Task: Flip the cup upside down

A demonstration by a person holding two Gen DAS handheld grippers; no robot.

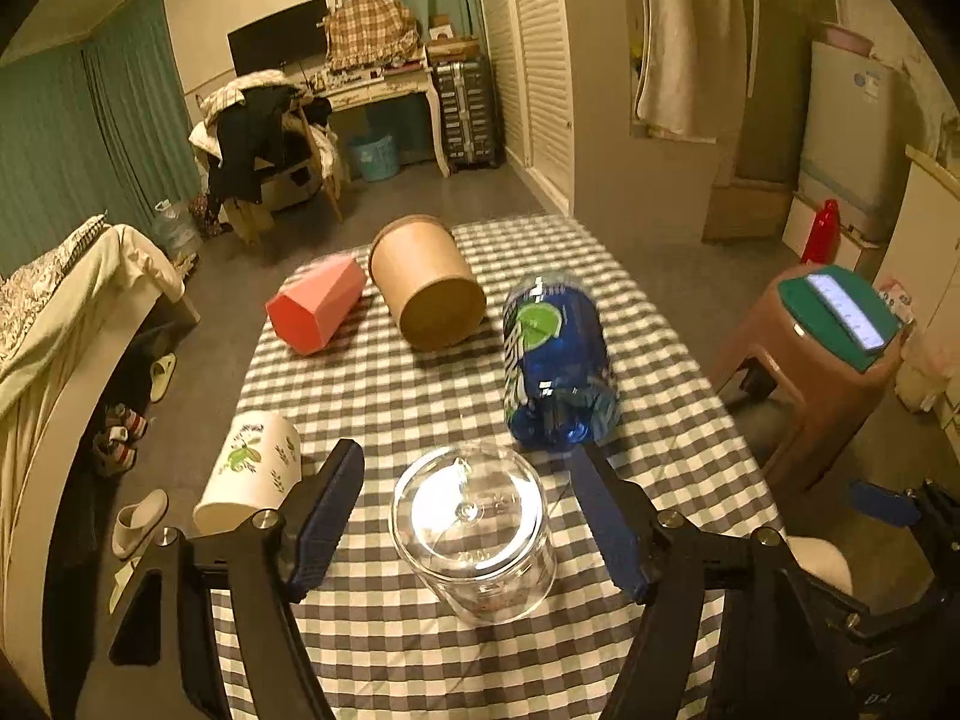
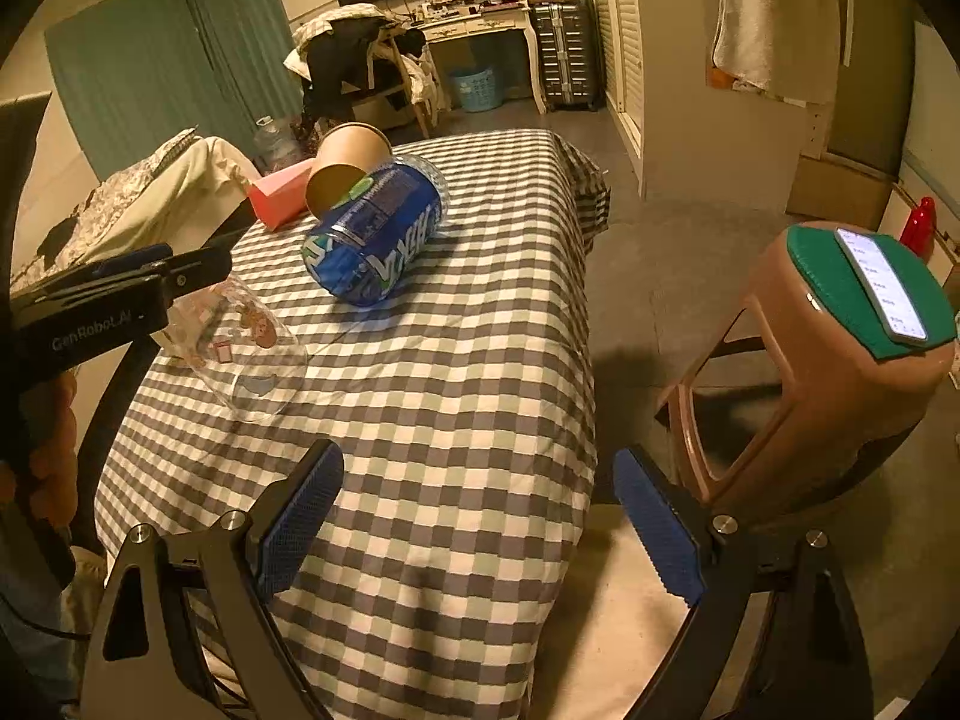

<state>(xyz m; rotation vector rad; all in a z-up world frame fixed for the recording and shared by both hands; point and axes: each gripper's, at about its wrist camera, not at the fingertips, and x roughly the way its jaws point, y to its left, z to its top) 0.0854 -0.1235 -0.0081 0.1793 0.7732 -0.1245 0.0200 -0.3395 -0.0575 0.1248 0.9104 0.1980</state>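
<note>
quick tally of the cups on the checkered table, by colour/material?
Clear glass cup: 1
White cup with leaf print: 1
Pink cup: 1
Brown paper cup: 1
Blue printed cup: 1
Total: 5, all on the checkered table. The clear glass cup sits between the open left gripper's fingers.

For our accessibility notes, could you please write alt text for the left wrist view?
The open left gripper brackets a clear glass cup standing upside down on a checked tablecloth, its fingers clear of the glass. Beyond lie a blue-labelled bottle, a brown paper cup and a pink cup on their sides; a white leaf-print cup sits left.
</note>
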